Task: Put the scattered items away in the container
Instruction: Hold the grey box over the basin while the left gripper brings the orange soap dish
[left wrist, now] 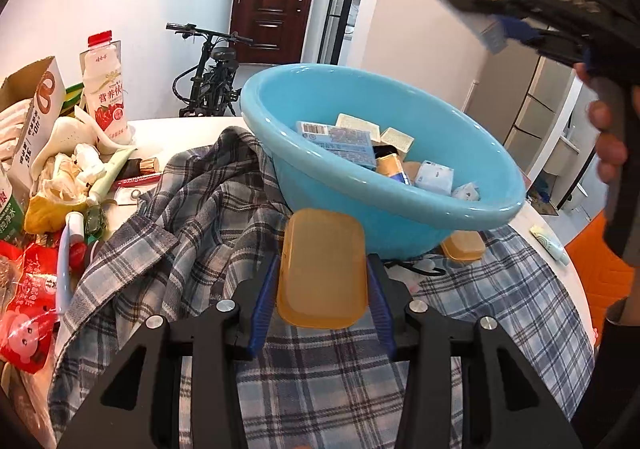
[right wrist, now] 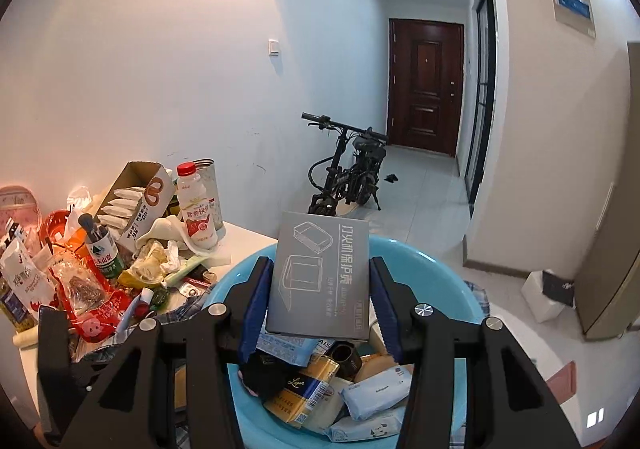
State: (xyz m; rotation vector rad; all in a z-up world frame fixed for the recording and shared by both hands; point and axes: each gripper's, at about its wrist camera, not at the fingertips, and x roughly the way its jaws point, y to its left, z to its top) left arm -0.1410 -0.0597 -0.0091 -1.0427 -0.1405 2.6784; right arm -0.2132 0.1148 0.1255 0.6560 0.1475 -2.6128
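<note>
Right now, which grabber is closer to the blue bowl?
Right. The right gripper hangs directly over the blue bowl, gripping a grey box. The left gripper sits just outside its rim, gripping an orange lid.

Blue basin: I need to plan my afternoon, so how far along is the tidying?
Done: the blue basin already holds several packets and small boxes. In hand: the right gripper holds a grey box above the basin, and the left gripper grips an orange soap case just outside it. Left: a second orange case, the plaid shirt and the clutter pile beside the basin.
</note>
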